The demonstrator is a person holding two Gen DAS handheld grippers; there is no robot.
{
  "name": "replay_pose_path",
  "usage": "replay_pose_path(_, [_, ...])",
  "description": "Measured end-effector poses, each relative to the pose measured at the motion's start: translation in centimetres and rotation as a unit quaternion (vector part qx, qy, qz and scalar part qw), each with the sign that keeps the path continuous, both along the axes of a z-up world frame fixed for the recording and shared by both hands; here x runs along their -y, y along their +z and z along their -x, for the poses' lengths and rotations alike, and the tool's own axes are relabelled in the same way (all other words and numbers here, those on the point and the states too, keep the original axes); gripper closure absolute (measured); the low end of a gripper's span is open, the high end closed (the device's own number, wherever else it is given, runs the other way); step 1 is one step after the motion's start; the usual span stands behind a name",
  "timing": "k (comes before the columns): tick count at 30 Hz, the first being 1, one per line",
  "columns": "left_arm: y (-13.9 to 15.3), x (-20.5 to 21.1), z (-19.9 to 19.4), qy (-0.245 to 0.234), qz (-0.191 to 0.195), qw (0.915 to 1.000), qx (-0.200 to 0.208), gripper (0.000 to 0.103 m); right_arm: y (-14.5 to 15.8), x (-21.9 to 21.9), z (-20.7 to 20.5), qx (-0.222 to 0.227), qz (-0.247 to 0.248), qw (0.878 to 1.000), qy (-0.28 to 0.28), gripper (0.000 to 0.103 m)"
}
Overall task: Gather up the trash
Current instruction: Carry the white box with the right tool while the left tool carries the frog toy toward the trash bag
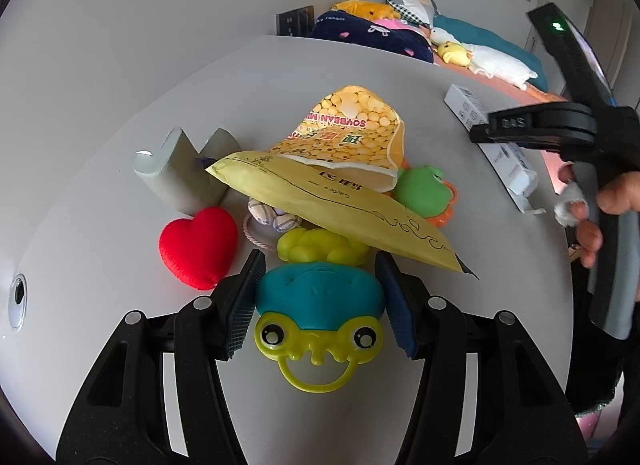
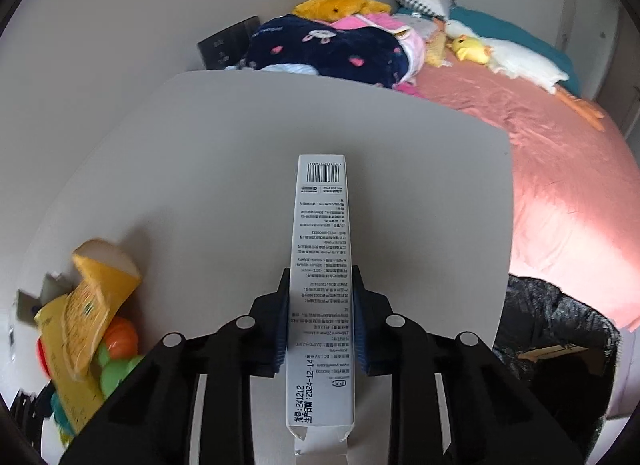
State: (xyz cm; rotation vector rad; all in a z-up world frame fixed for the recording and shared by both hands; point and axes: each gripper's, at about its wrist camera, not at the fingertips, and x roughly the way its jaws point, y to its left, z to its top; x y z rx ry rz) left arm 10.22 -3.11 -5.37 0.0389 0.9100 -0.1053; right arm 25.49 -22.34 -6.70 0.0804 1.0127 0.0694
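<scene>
The right tool [image 2: 320, 325] has its two blue pads squeezed on the sides of a long white box [image 2: 322, 265]. The box has a flap open at the near end, so it looks empty, and that makes it trash. It points straight ahead of the tool, over the grey surface [image 2: 200, 169]. I cannot tell if the box is lifted yet or if it lies on the surface.

To the right of this tool, past the edge of the surface, there is a dark bag [image 2: 560, 329]. I think that is where the trash goes. Something pale is already inside it, but I cannot tell what.

The left tool [image 1: 320, 297] is half open. A blue and green frog toy [image 1: 318, 305] sits between its pads, and the pads look just beside the toy's sides. I cannot tell if they press on it. The toy is not trash.

Just ahead of the left tool there is a pile. A yellow envelope [image 1: 340, 209] lies on top of the toys, and a yellow soybean milk pouch [image 1: 352, 133] rests behind it. These look like trash.

So the job looks only partly done. The box needs to go in the bag, and the envelope and pouch are left to pick up.
</scene>
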Motion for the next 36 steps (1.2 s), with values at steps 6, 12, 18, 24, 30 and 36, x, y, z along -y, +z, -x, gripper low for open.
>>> replay_pose_path(6, [0.3, 0.3, 0.6, -0.007, 0.004, 1.0, 0.003, 0.047, 1.1, 1.1, 2.6, 0.02, -0.025, 0.999, 0.016, 0.075])
replay_pose_path(12, [1.0, 1.0, 2.0, -0.011, 0.008, 0.9998, 0.011, 0.047, 2.4, 2.4, 5.1, 0.032, -0.04, 0.998, 0.021, 0.075])
replay_pose_path(18, [1.5, 1.7, 3.5, -0.01, 0.019, 0.9996, 0.016, 0.047, 3.3, 3.3, 7.5, 0.042, -0.056, 0.997, 0.028, 0.075])
replay_pose_path(24, [2.0, 3.0, 4.3, -0.014, 0.02, 0.9995, 0.02, 0.047, 4.2, 4.2, 10.0, 0.049, -0.066, 0.996, 0.04, 0.075])
replay_pose_path(30, [2.9, 4.4, 4.8, -0.019, 0.023, 0.9991, 0.028, 0.047, 4.8, 5.1, 12.2, 0.059, -0.069, 0.995, 0.048, 0.075])
replay_pose_path(36, [3.2, 6.2, 4.9, -0.032, 0.023, 0.9987, 0.032, 0.047, 5.5, 6.5, 14.2, 0.073, -0.074, 0.993, 0.051, 0.075])
